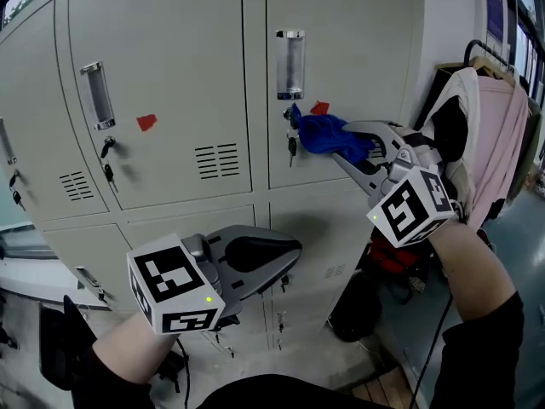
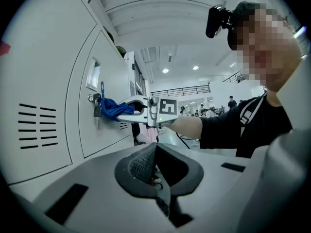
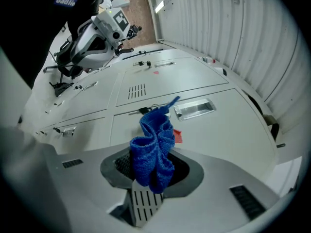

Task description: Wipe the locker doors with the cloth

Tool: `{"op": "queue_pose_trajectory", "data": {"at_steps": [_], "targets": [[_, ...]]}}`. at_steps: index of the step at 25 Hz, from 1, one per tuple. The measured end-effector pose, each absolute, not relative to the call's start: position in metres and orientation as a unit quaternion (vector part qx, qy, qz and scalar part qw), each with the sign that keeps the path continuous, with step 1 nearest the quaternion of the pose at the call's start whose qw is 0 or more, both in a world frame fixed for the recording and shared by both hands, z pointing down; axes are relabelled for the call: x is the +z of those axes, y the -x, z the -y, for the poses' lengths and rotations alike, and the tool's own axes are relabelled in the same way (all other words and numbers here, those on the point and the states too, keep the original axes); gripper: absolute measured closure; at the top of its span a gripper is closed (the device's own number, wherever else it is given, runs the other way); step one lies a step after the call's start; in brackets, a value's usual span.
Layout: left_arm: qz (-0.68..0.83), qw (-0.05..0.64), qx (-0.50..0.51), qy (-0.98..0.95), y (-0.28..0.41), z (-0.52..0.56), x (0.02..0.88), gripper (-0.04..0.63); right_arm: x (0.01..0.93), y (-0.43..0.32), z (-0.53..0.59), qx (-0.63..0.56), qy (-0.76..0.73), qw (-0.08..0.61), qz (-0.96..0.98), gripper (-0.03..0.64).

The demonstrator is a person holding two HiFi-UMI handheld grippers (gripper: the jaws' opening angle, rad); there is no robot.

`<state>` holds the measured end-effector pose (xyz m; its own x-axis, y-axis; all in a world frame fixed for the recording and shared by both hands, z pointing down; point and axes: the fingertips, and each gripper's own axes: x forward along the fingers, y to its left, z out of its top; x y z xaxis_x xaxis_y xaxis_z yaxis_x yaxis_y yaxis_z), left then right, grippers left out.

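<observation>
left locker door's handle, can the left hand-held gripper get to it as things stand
Probably yes. The left hand-held gripper hangs empty below the handle, open air between them; the right hand-held gripper and its blue cloth are off at the next door.

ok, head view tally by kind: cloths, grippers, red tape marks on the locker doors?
blue cloth: 1
grippers: 2, the left gripper and the right gripper, which is shut on the cloth
red tape marks: 2, one on each upper door
total: 5
</observation>
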<state>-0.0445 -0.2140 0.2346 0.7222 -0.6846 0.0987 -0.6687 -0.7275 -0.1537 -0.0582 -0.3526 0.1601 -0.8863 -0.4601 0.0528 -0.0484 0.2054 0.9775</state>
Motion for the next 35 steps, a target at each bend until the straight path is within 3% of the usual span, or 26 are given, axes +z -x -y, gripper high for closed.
{"op": "queue_pose_trajectory", "data": {"at_steps": [11, 17, 25, 35], "targets": [[-0.375, 0.036, -0.075, 0.923, 0.053, 0.215, 0.245, 0.588, 0.244, 0.060, 0.354, -0.588, -0.133, 0.195, 0.773, 0.514], [-0.370, 0.036, -0.076, 0.925, 0.054, 0.221, 0.249, 0.588, 0.241, 0.061, 0.354, -0.588, -0.132, 0.188, 0.776, 0.514], [-0.350, 0.031, -0.061, 0.934, 0.047, 0.223, 0.249, 0.588, 0.075, 0.034, 0.346, -0.597, -0.166, 0.083, 0.781, 0.514], [-0.355, 0.054, -0.058, 0.932, 0.037, 0.227, 0.229, 0.588, -0.114, 0.010, 0.362, -0.655, -0.251, 0.070, 0.709, 0.514]]}}
